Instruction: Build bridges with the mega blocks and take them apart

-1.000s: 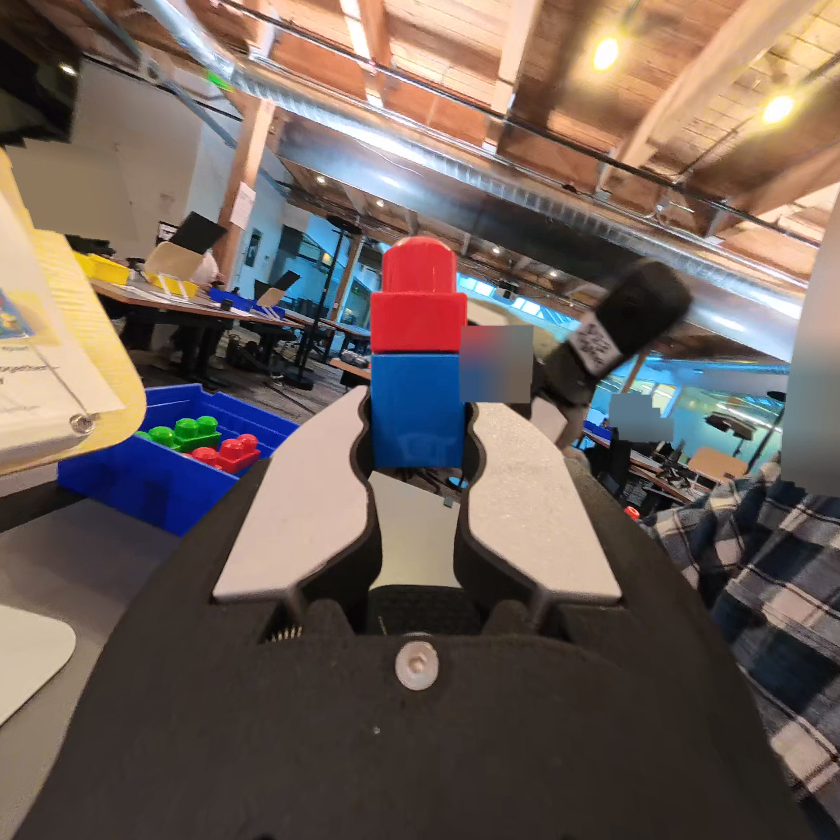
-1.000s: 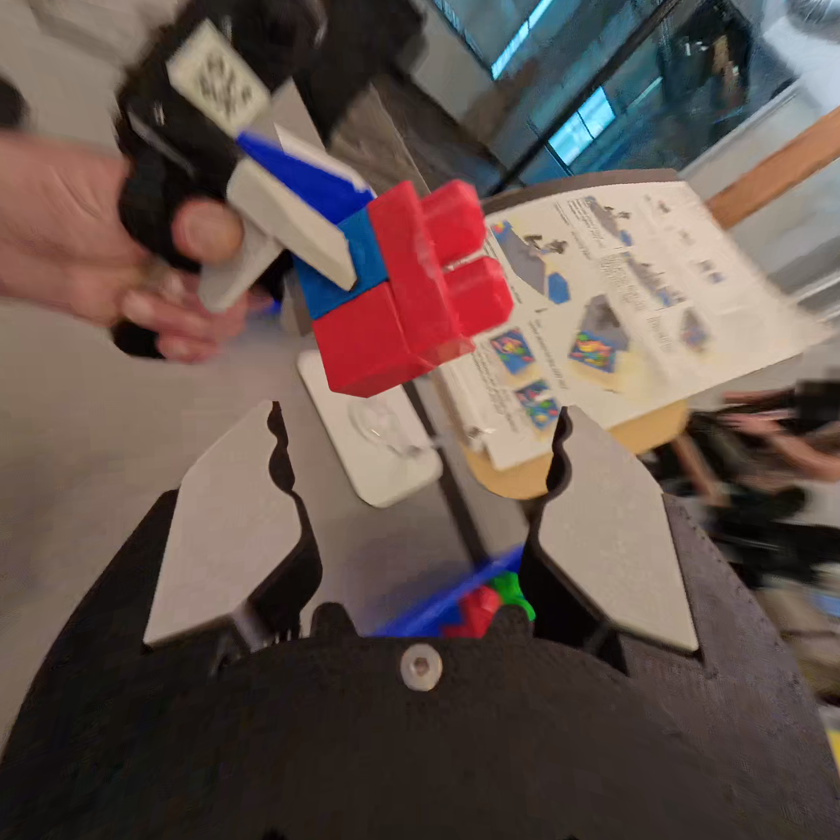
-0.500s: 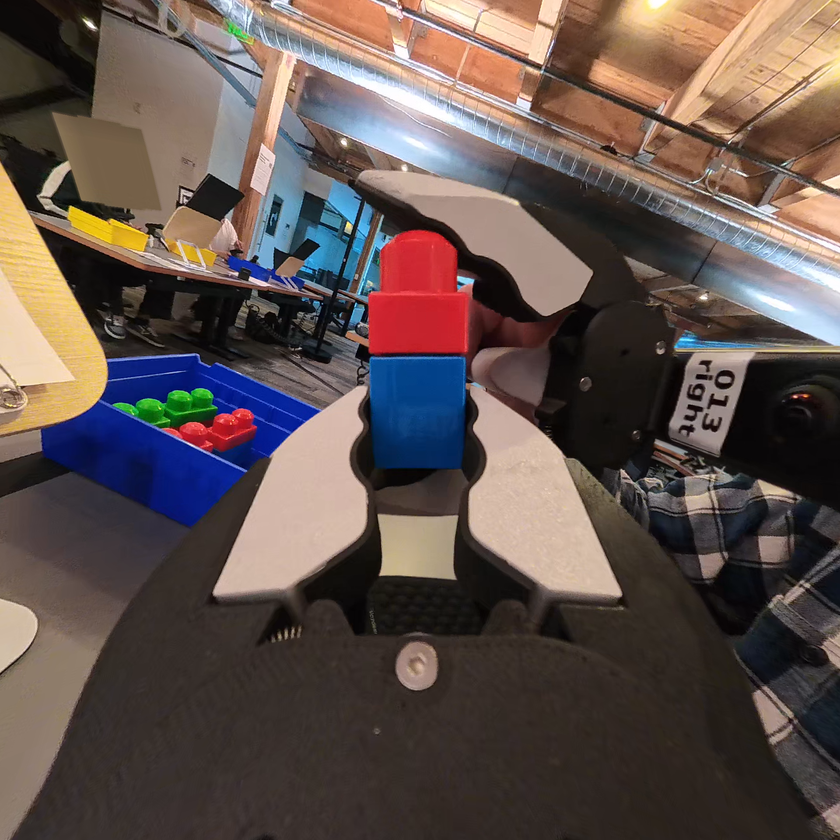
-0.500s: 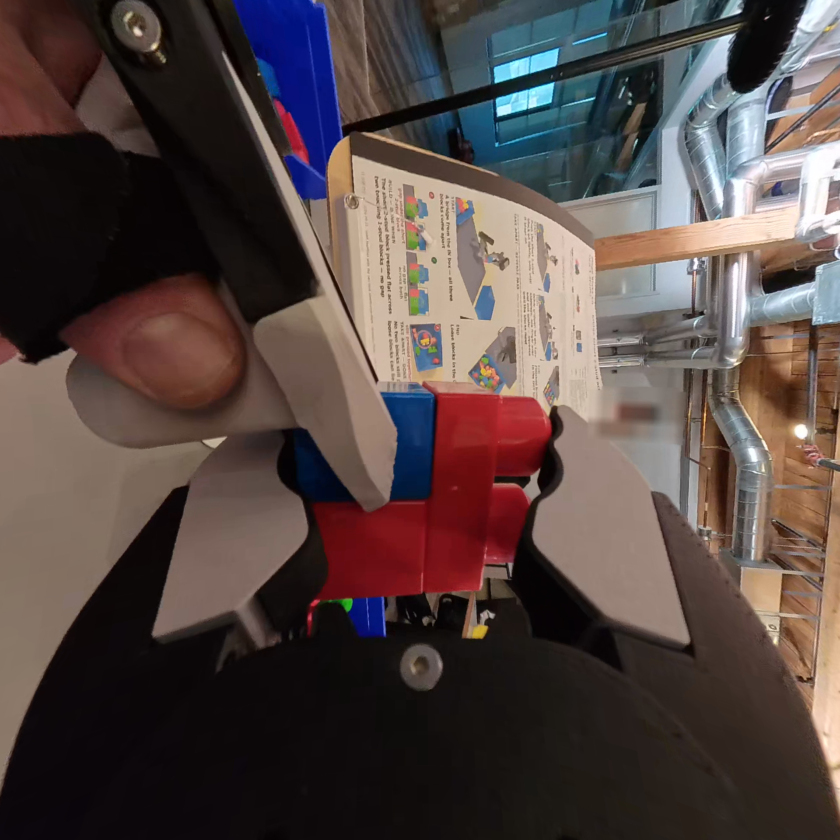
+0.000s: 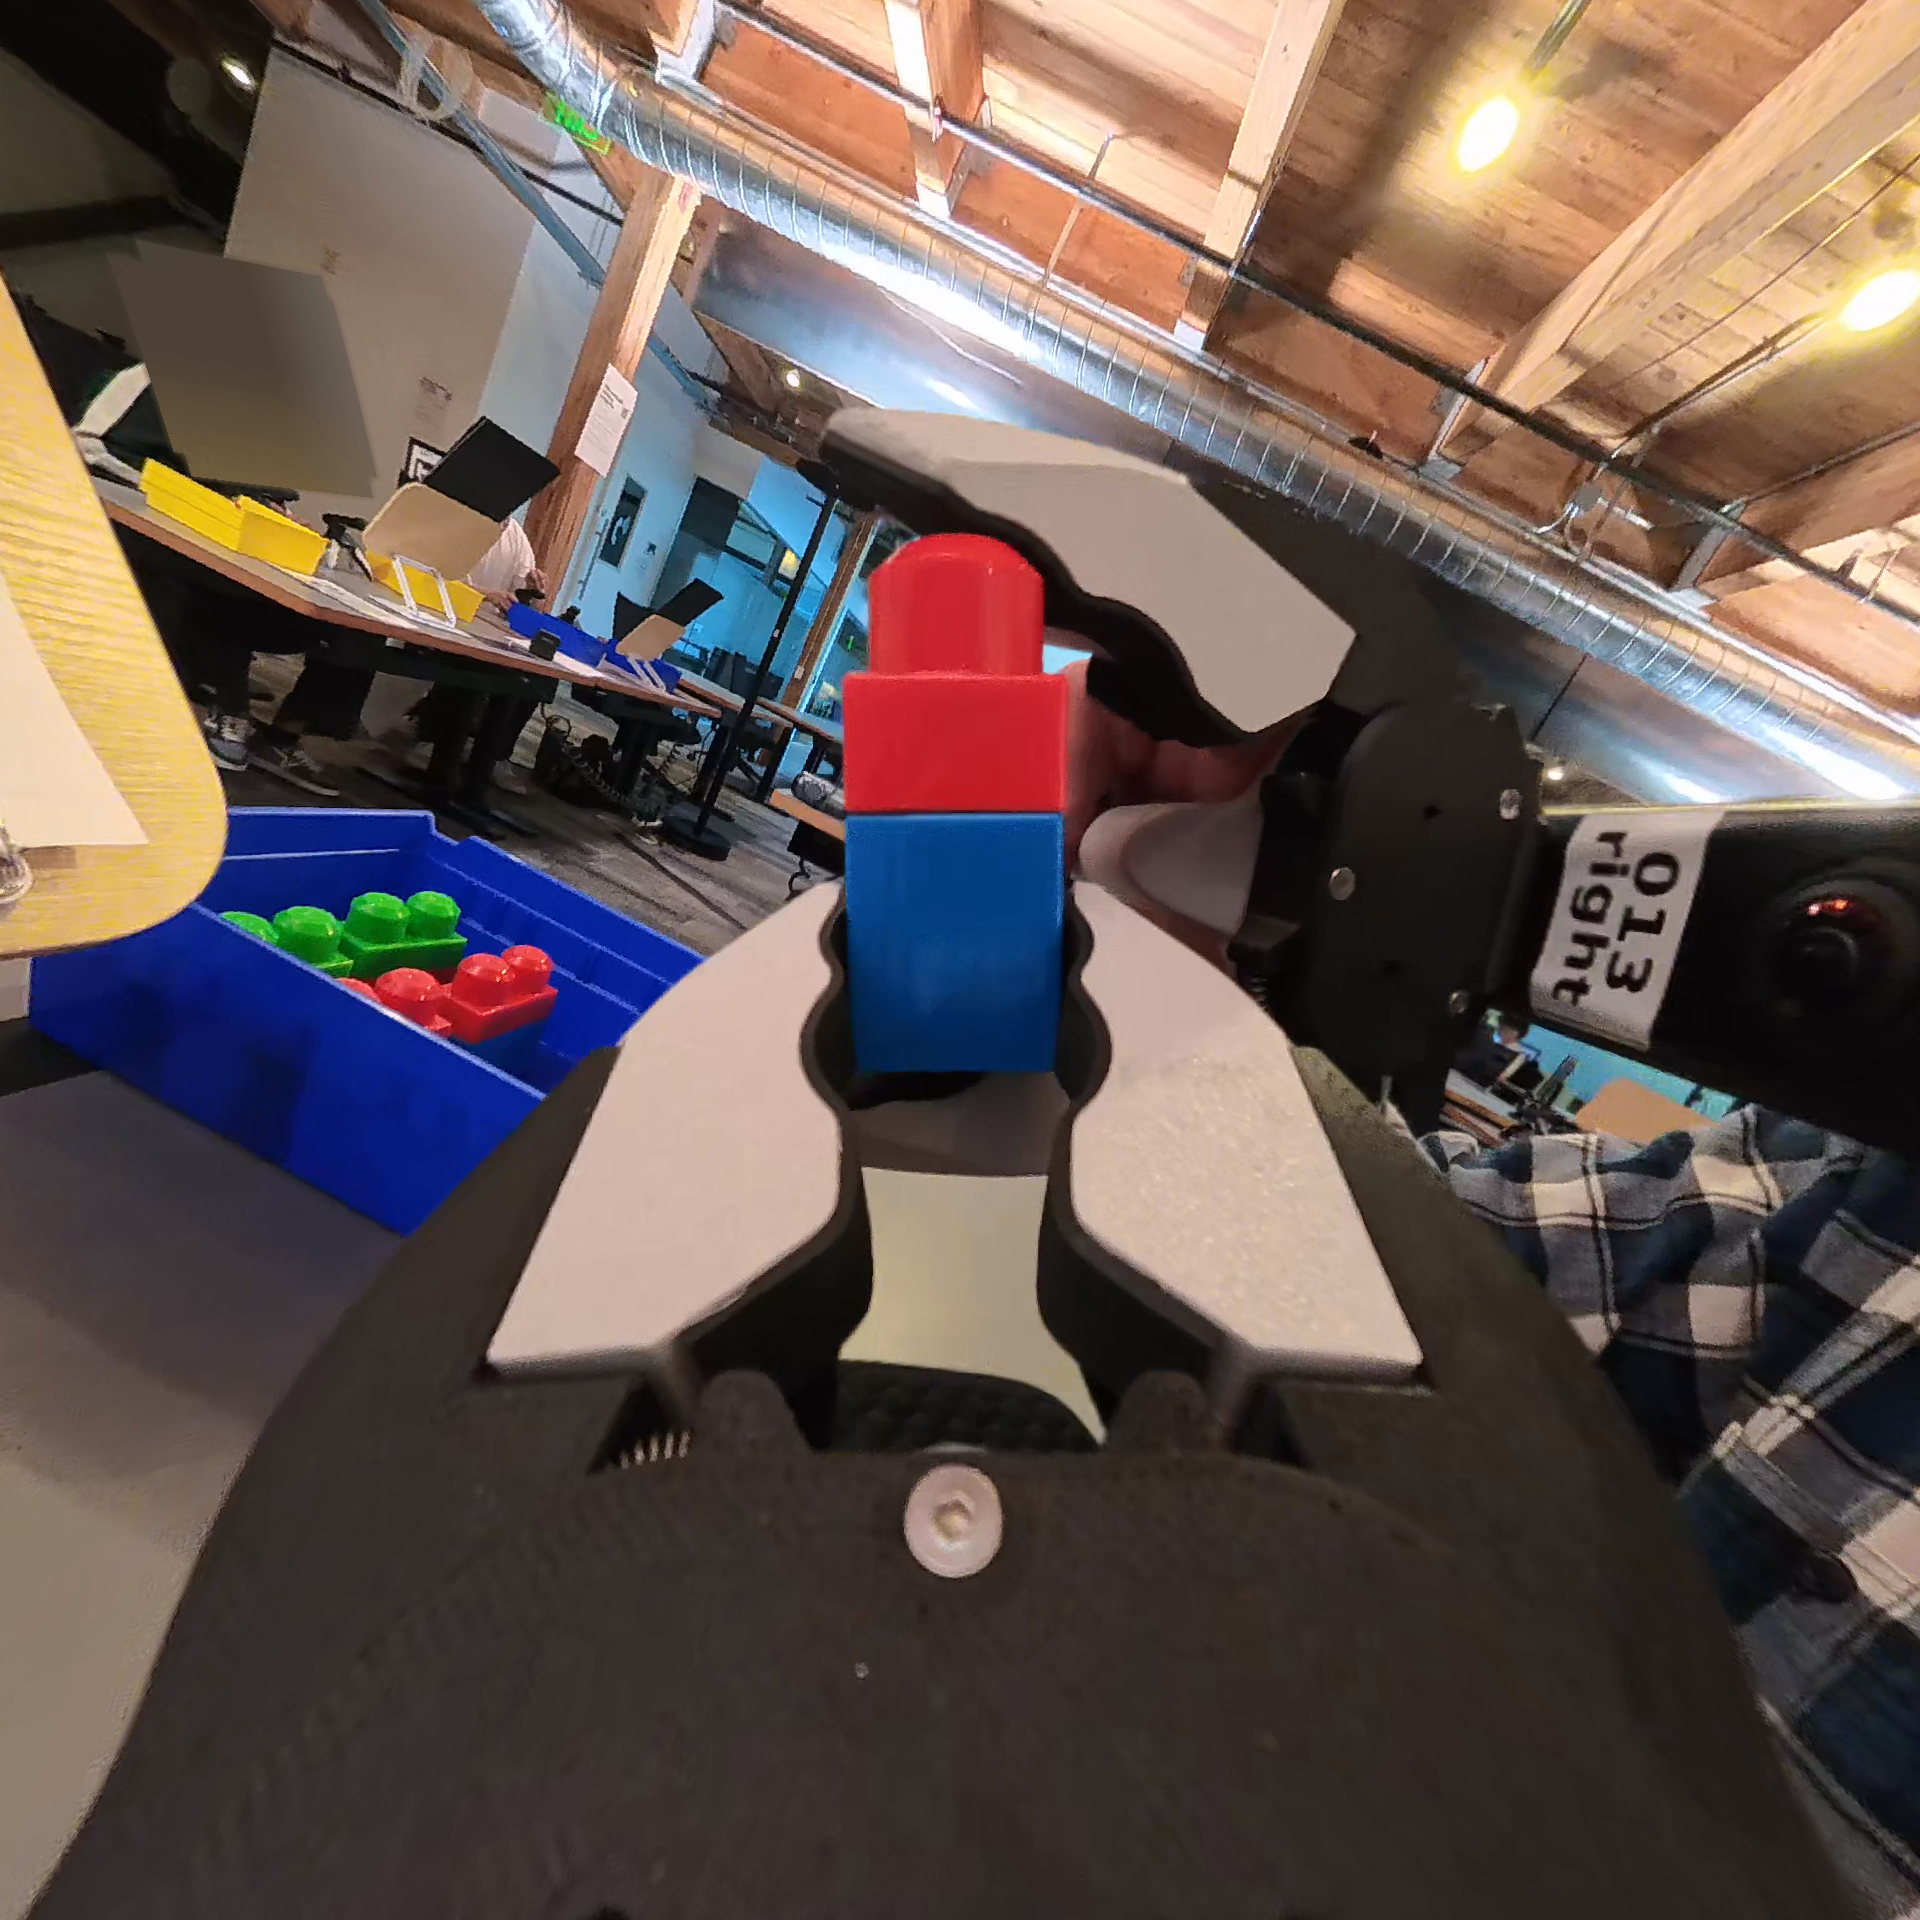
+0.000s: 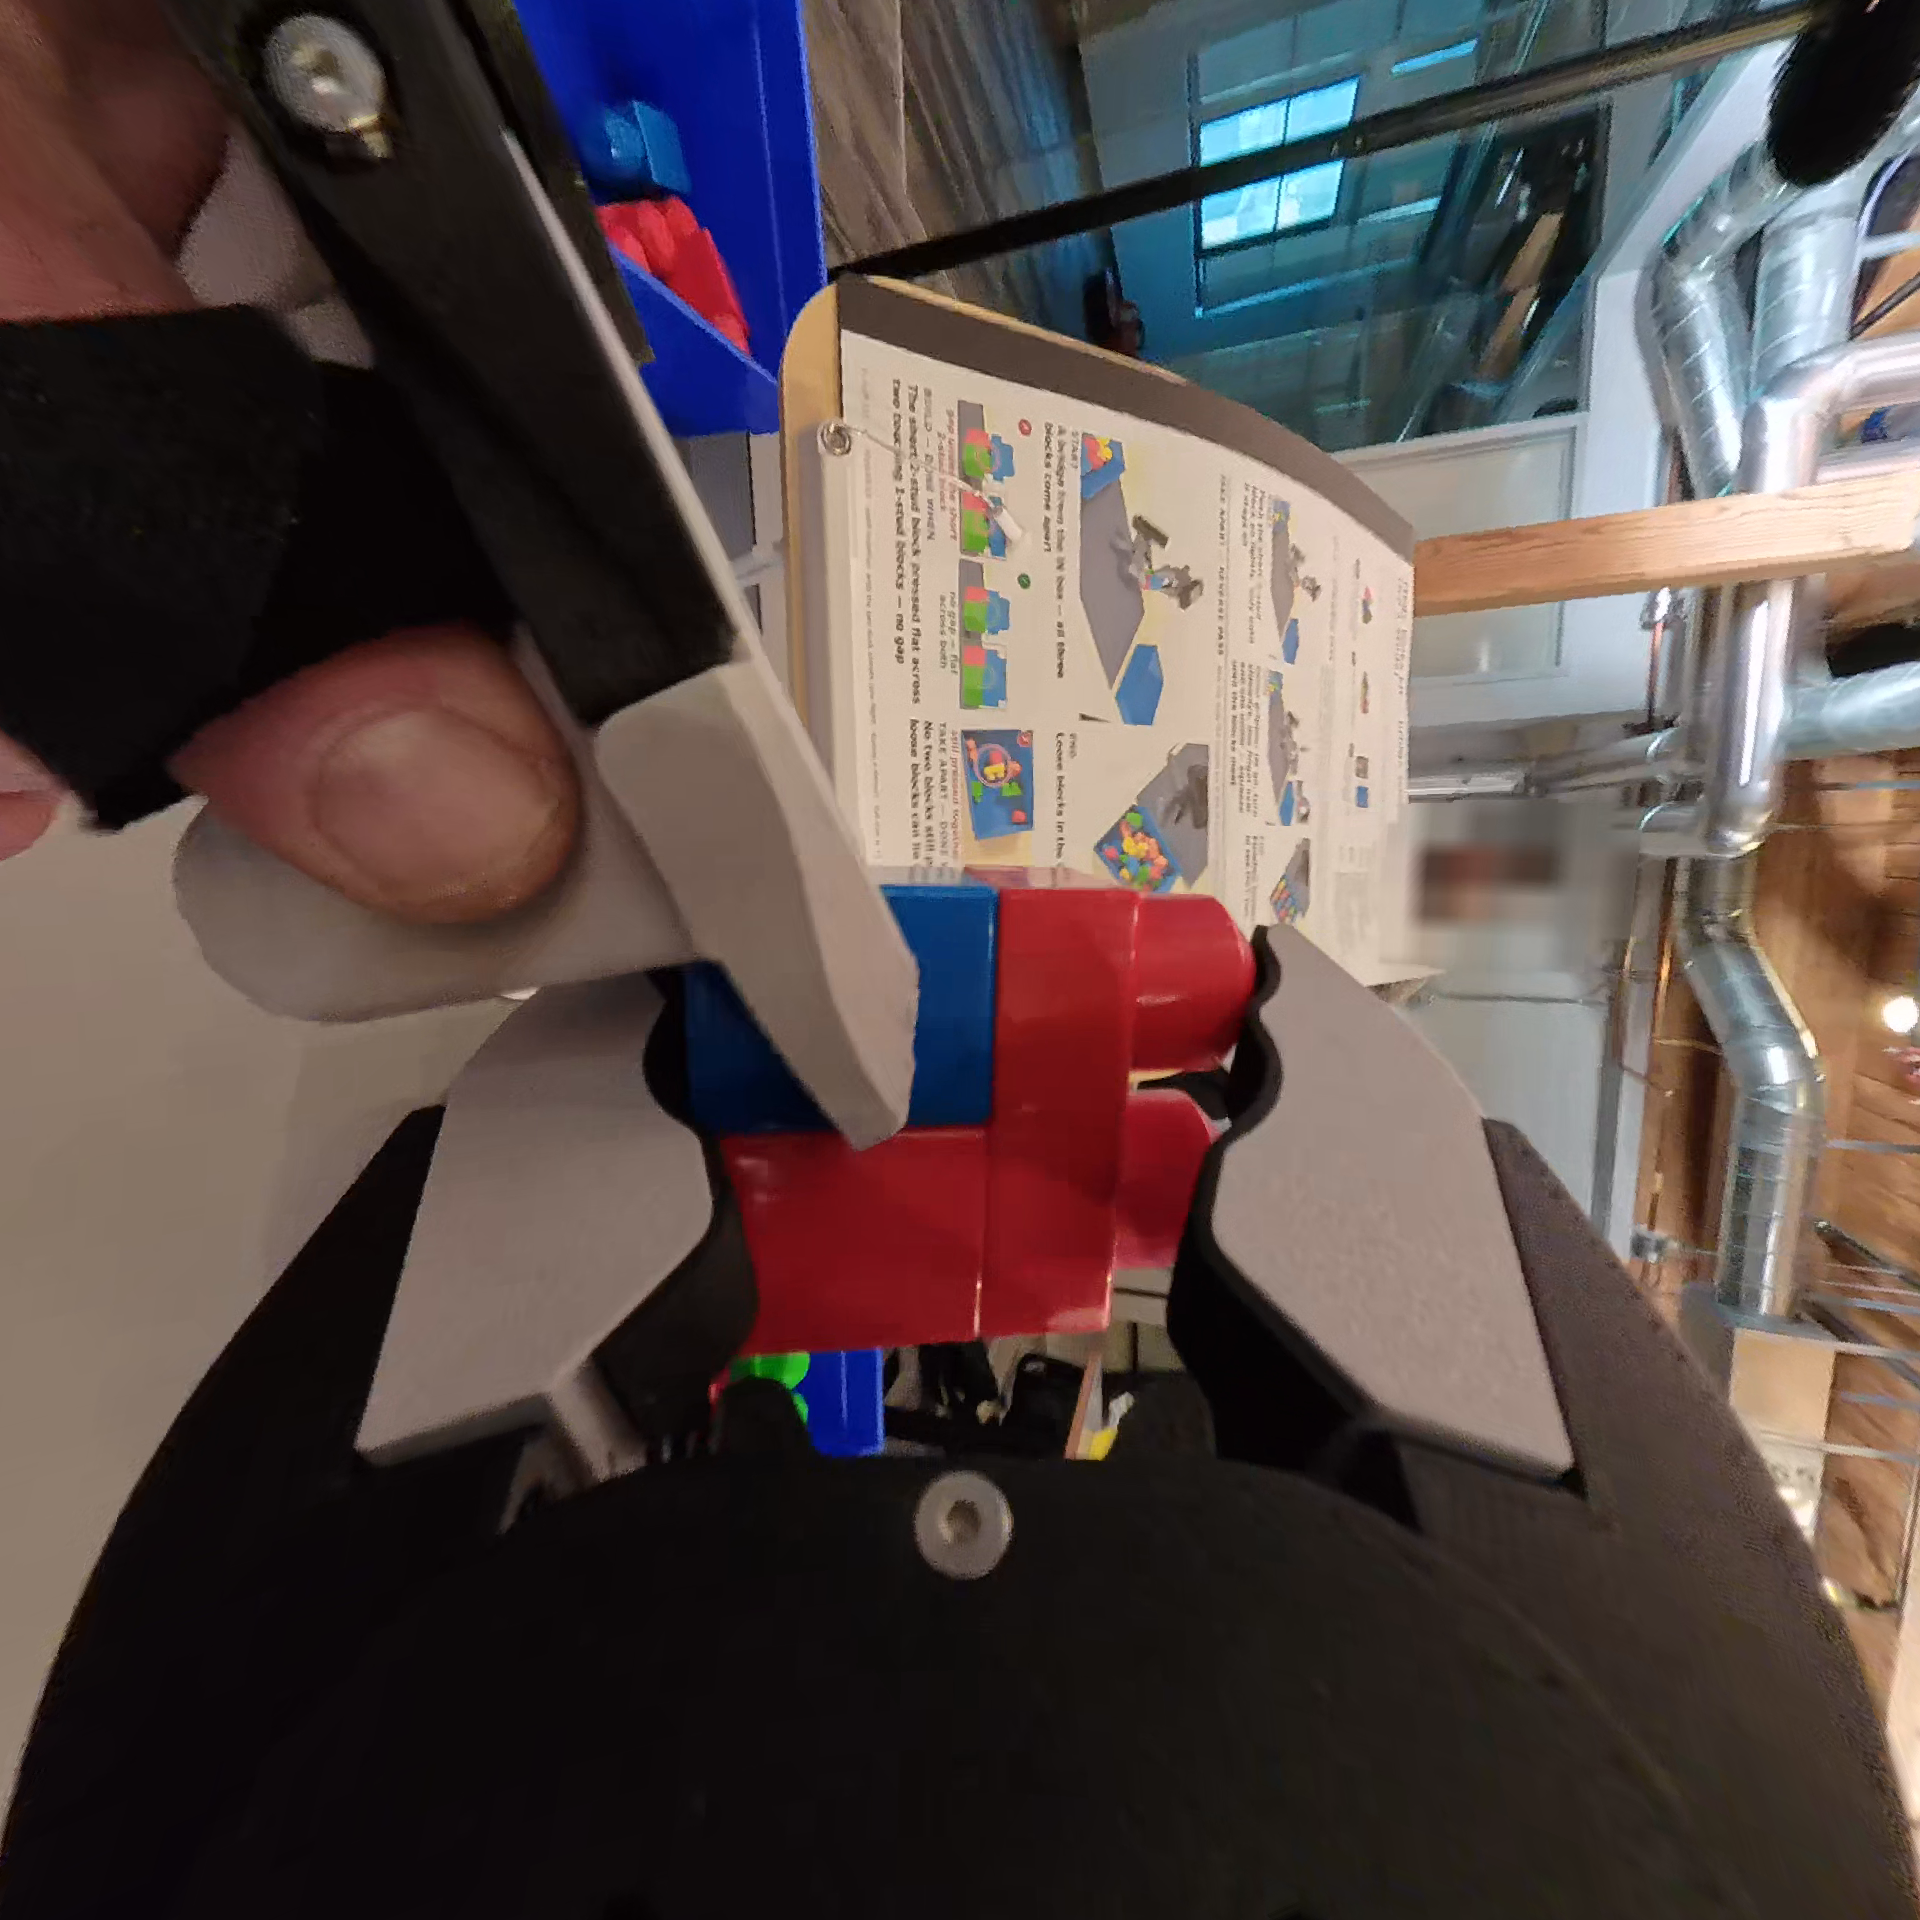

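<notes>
A workshop with timber beams and silver ducting overhead; a grey table below carries a blue bin (image 5: 312, 1070) of loose green and red blocks at the left. The small bridge looks built: a blue block (image 5: 951, 940) and a red block (image 6: 862, 1236) side by side, capped by a red two-stud block (image 6: 1060, 1091). It is held off the table. Taking it apart seems the step in hand, with nothing separated yet. The left gripper (image 5: 954, 966) is narrowly set, both pads pressed on the blue block. The right gripper (image 6: 956, 1081) spans the assembly widely, one pad on the red studs, the other at the bases.
</notes>
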Demonstrator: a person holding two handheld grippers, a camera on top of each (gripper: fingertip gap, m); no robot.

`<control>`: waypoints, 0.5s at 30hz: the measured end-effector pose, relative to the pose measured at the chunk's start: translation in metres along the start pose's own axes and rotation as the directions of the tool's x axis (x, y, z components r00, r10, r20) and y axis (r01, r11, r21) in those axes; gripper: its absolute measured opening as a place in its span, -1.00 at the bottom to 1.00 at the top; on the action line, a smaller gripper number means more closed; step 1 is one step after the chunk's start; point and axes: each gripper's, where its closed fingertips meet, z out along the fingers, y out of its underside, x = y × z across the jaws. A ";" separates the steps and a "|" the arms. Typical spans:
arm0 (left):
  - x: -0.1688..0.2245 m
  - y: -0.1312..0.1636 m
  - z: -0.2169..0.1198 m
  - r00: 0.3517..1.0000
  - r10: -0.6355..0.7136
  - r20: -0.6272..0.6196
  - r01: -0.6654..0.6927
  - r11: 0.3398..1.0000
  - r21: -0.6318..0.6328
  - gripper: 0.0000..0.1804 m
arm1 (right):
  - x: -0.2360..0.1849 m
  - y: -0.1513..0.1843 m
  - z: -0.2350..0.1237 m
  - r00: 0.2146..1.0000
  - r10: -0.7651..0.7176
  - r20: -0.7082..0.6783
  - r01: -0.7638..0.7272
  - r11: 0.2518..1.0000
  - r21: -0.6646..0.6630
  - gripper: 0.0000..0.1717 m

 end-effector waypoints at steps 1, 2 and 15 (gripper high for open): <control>0.001 -0.004 0.001 1.000 -0.006 -0.003 0.006 1.000 0.014 -0.61 | 0.002 0.000 -0.003 1.000 -0.007 0.000 0.007 1.000 0.012 0.23; 0.002 -0.008 0.000 1.000 -0.008 -0.006 0.008 1.000 0.024 -0.61 | 0.003 0.004 -0.004 1.000 -0.008 0.016 0.008 1.000 -0.006 0.27; 0.001 -0.016 -0.002 0.998 -0.058 -0.032 0.060 0.996 0.064 -0.61 | 0.010 0.019 -0.005 0.997 -0.011 0.071 0.015 0.998 -0.064 0.16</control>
